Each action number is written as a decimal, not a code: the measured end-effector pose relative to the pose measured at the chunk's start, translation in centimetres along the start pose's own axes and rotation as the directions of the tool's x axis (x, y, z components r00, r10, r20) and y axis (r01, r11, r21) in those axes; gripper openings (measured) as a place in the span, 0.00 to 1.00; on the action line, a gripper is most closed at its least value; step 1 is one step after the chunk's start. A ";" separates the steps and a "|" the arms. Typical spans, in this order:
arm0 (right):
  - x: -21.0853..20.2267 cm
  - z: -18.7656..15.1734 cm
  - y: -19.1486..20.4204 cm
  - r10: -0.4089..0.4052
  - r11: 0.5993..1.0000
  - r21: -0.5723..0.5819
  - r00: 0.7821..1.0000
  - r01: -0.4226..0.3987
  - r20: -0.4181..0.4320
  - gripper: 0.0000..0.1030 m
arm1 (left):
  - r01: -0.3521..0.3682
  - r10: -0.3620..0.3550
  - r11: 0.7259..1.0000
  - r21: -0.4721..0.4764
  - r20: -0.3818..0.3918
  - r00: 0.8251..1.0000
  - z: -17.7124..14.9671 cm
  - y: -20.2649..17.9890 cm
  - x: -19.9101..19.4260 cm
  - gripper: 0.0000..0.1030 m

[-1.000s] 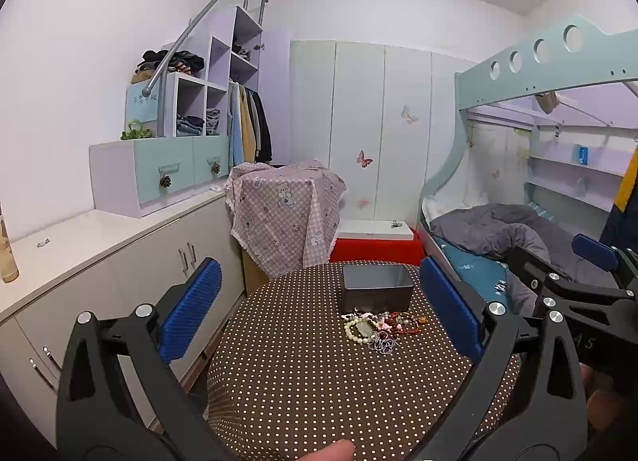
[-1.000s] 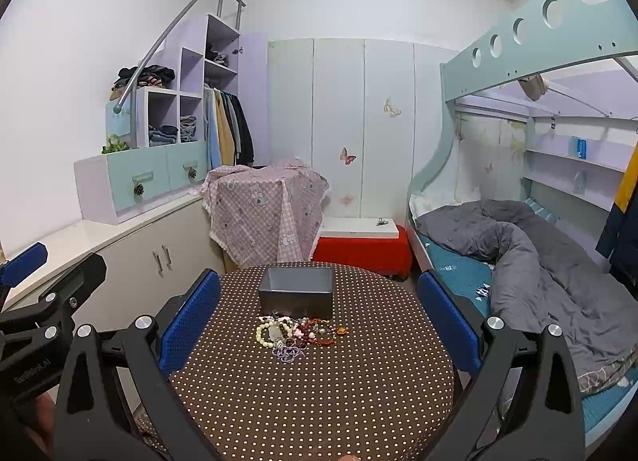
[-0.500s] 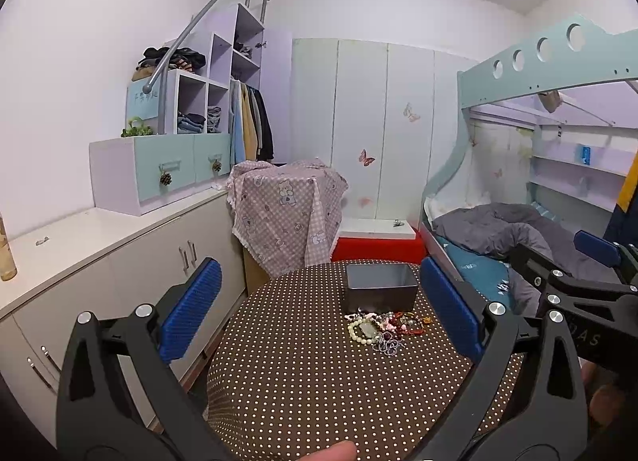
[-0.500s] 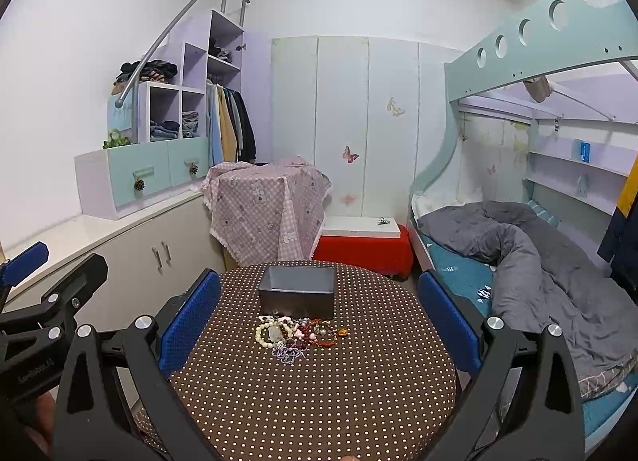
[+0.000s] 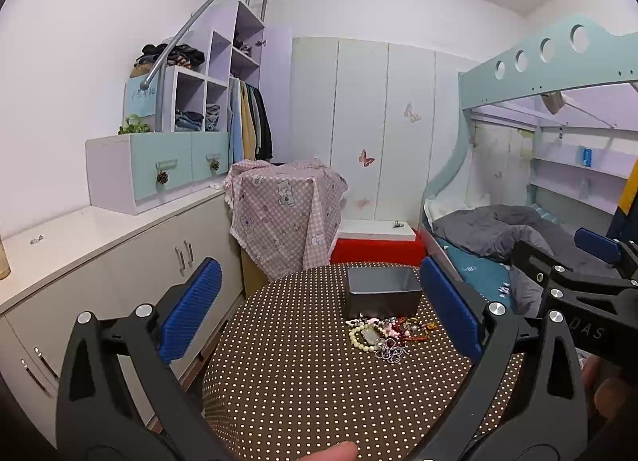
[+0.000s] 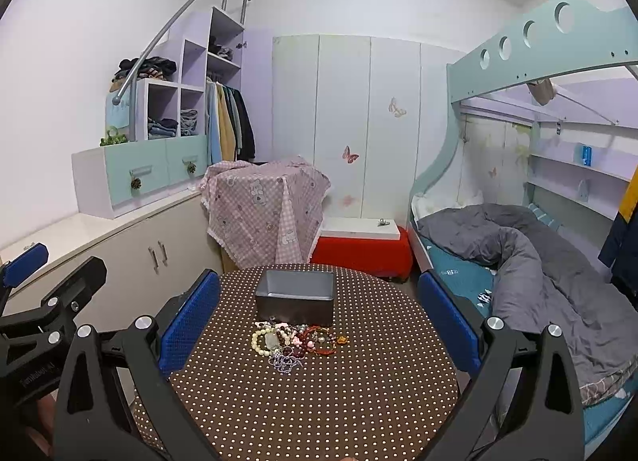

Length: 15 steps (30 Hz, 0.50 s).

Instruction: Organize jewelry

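Barely anything has changed over the last second: in the left wrist view the grey box (image 5: 382,289) and the jewelry pile (image 5: 388,335) have slid a touch to the right and the shelving on the left has crept slightly higher, while the right wrist view shows the same layout with the box and pile in almost the same spot; both grippers hover above the near edge of the round bench (image 5: 303,373), level and pointing toward the far wardrobe; the left gripper (image 5: 319,313) has its blue-padded fingers (image 5: 187,317) spread wide and released, gripping nothing, and a fingertip of the holding hand shows at the bottom edge; the right gripper (image 6: 319,313) likewise has its fingers (image 6: 191,323) wide apart and empty, with the pile and box framed between them farther off; each gripper appears at the edge of the other's view, the right one low on the right of the left wrist view, the left one low on the left of the right wrist view; the jewelry lies on the dotted brown cloth as a tangled heap just in front of the box: a pale cream bead bracelet (image 6: 263,339) on its left, pink, red and amber beads in the middle and right, a purplish chain (image 6: 285,361) nearest the camera; the box is an open-topped grey rectangle near the far edge of the bench, its interior appearing empty
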State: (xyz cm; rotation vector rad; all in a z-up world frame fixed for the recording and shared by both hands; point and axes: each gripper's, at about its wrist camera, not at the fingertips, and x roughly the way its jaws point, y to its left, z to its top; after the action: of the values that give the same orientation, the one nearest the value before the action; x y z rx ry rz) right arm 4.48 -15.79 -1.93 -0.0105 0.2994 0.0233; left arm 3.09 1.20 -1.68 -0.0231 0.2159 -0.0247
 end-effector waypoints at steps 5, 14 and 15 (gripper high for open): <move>4.0 -2.0 0.3 0.024 0.999 -0.021 0.995 -0.026 -0.093 0.93 | -0.016 0.016 1.000 -0.004 -0.050 0.999 -1.4 0.8 2.6 0.95; 14.5 -10.8 1.5 0.081 0.994 -0.027 0.906 -0.102 -0.415 0.93 | -0.059 0.053 0.998 -0.016 -0.249 0.967 -6.2 2.7 10.1 0.95; 15.4 -11.6 1.7 0.088 0.994 -0.022 0.894 -0.108 -0.439 0.92 | -0.059 0.052 0.998 -0.016 -0.270 0.962 -6.7 2.8 10.8 0.95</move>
State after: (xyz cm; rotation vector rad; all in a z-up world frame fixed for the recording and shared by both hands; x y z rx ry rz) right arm 15.76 -13.97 -17.57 -0.0464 0.7524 0.1298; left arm 12.29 3.52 -10.59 -0.0376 0.4893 0.0310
